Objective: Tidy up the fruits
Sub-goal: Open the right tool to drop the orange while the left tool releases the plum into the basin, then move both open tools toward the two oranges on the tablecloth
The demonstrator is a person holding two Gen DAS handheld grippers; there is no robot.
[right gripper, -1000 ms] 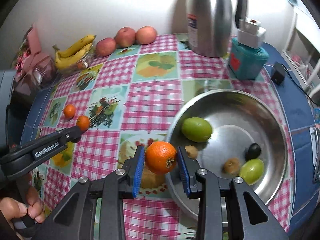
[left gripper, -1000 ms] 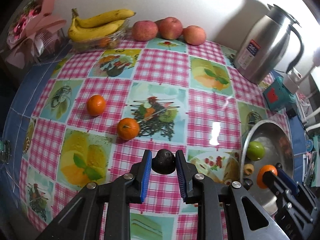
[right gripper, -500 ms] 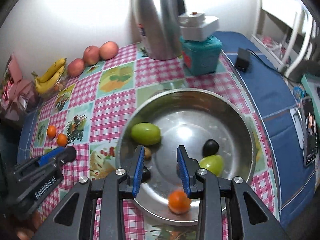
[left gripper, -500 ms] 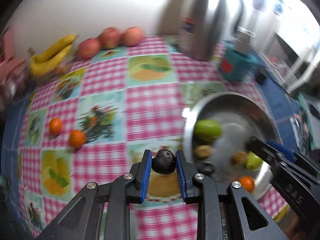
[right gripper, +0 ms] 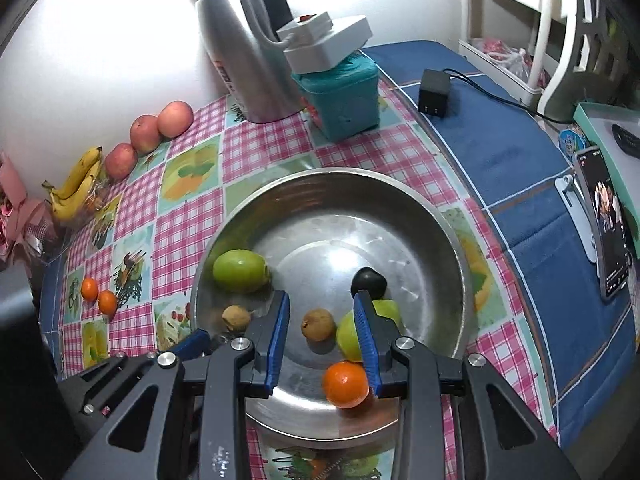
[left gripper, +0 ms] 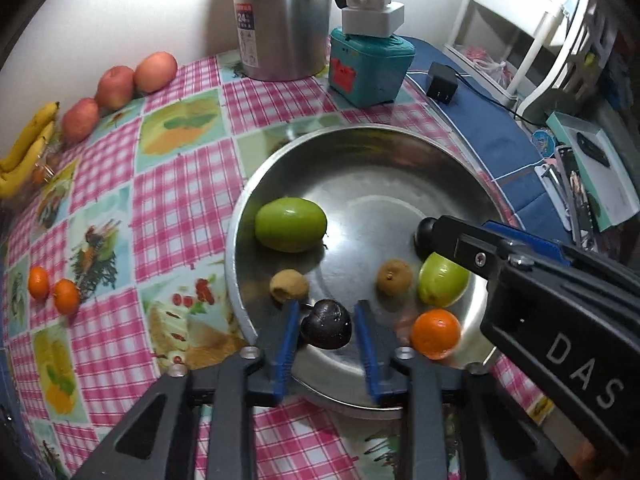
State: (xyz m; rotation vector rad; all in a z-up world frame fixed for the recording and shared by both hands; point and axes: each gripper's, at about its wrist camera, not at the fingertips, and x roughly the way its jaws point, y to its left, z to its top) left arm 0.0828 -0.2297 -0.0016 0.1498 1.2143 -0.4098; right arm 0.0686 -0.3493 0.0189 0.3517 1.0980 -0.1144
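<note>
My left gripper (left gripper: 326, 309) hangs over the near side of the steel bowl (left gripper: 240, 216), its jaws opening. A dark round fruit (left gripper: 326, 324) sits loose between the blue pads, with a gap on its right. My right gripper (right gripper: 320, 298) stands open and empty over the bowl (right gripper: 452, 232), above a small brown fruit (right gripper: 318, 324). An orange (right gripper: 346, 384) lies in the bowl below its right finger. The bowl also holds a large green fruit (left gripper: 291, 224), a smaller green one (left gripper: 442, 284), another brown fruit (left gripper: 289, 286) and a dark fruit (right gripper: 368, 282). Two oranges (left gripper: 66, 296) lie on the checked cloth at left.
A steel kettle (left gripper: 280, 20) and a teal box (left gripper: 370, 64) with a white power strip stand behind the bowl. Three apples (left gripper: 116, 88) and bananas (left gripper: 24, 152) line the far left wall. A charger (right gripper: 434, 92) and a phone on a stand (right gripper: 608, 220) lie at right.
My left gripper has carried the dark fruit from the cloth to over the bowl, and its jaws have widened. My right gripper dropped the orange into the bowl and moved over it.
</note>
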